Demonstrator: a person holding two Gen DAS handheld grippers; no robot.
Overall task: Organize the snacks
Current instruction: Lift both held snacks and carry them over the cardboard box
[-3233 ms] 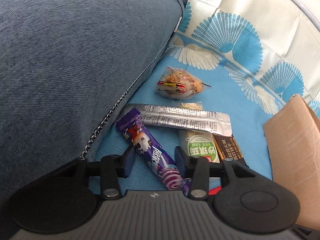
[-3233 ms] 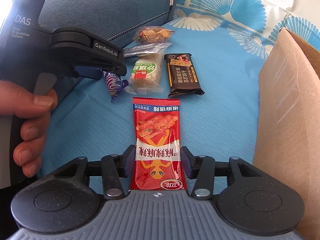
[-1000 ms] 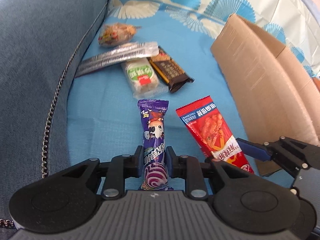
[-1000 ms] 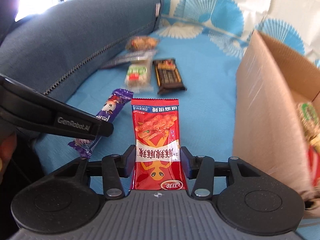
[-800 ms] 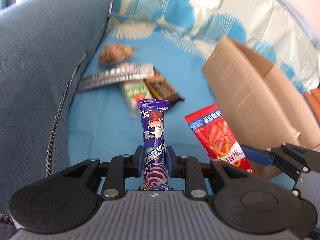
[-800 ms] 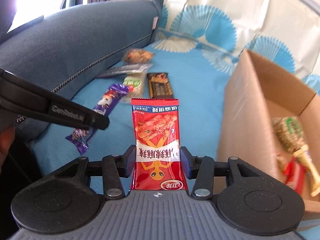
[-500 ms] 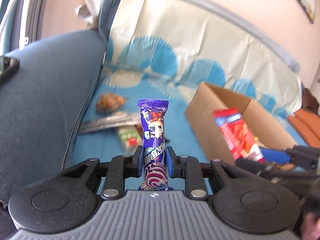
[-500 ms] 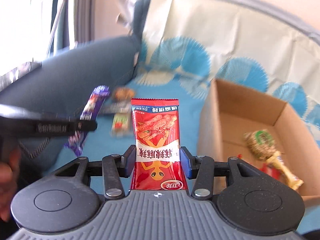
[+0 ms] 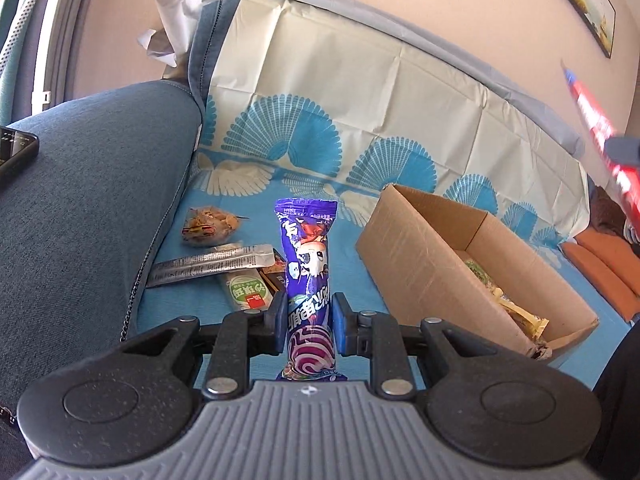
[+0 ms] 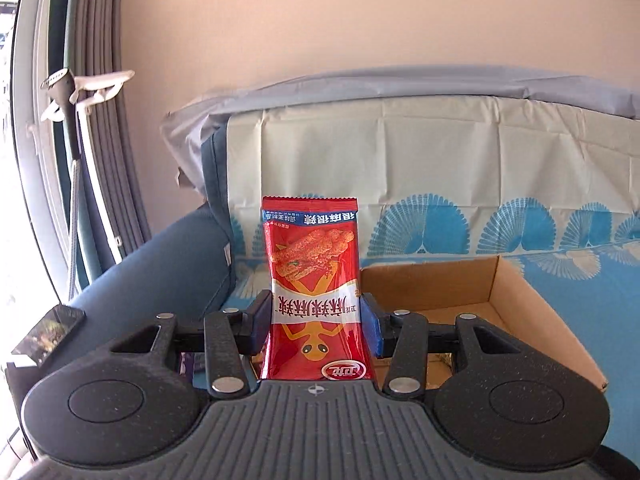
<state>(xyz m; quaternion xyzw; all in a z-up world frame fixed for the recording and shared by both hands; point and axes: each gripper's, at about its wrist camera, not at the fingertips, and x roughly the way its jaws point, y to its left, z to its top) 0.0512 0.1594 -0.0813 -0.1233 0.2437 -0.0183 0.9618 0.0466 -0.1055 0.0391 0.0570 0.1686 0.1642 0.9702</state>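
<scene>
My left gripper (image 9: 307, 320) is shut on a purple candy wrapper (image 9: 306, 264), held upright above the blue sofa seat. My right gripper (image 10: 315, 324) is shut on a red snack packet (image 10: 314, 280), lifted high over the near end of the open cardboard box (image 10: 520, 300). That red packet (image 9: 596, 128) also shows blurred at the upper right of the left wrist view, above the box (image 9: 424, 256). Some snacks lie in the box's far end (image 9: 504, 304). On the seat remain a clear bag of nuts (image 9: 208, 222), a silver stick pack (image 9: 212, 262), a green-labelled packet (image 9: 248, 292) and a dark bar (image 9: 276, 274), mostly hidden.
The blue sofa armrest (image 9: 80, 208) rises at the left with a phone (image 9: 16, 150) on top. A fan-patterned cloth (image 9: 360, 120) covers the sofa back. An orange cushion (image 9: 608, 264) lies at the right. Curtains (image 10: 92, 140) hang by the window.
Both grippers have risen and tilted up with their snacks. The red packet went from beside the box's near wall to high above the box. The purple wrapper came up off the seat.
</scene>
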